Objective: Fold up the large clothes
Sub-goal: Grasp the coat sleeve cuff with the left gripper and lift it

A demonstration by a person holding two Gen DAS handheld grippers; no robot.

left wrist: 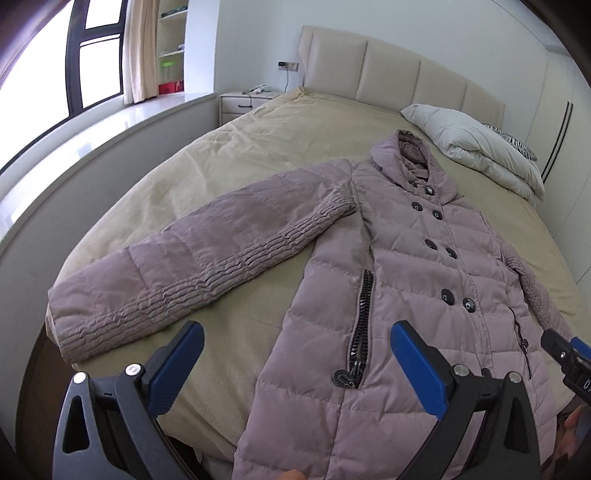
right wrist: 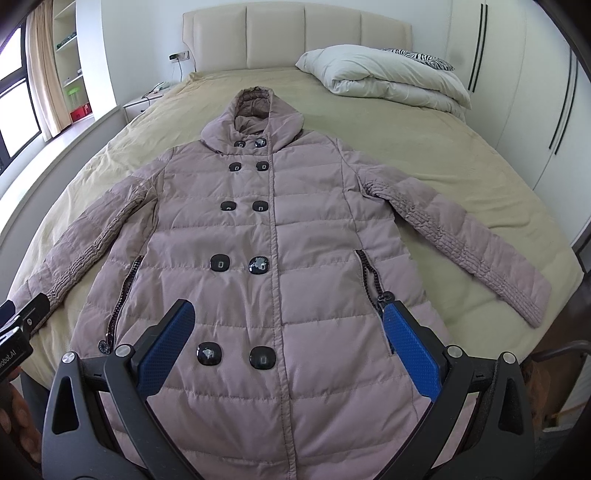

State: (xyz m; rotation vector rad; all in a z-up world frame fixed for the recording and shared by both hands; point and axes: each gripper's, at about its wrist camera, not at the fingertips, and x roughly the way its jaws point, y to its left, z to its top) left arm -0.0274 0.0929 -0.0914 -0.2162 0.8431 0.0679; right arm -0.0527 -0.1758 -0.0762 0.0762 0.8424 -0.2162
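Note:
A mauve quilted hooded coat lies flat, front up and buttoned, on the bed, hood toward the headboard and both sleeves spread outward. It also shows in the left wrist view, where its left sleeve stretches toward the bed's left edge. My left gripper is open and empty, above the coat's lower left side near the zip pocket. My right gripper is open and empty, above the coat's lower front near the bottom buttons. The coat's hem is hidden below both views.
The bed has a tan cover and a beige padded headboard. A folded white duvet lies at the head on the right. A nightstand and window ledge stand left; white wardrobes stand right.

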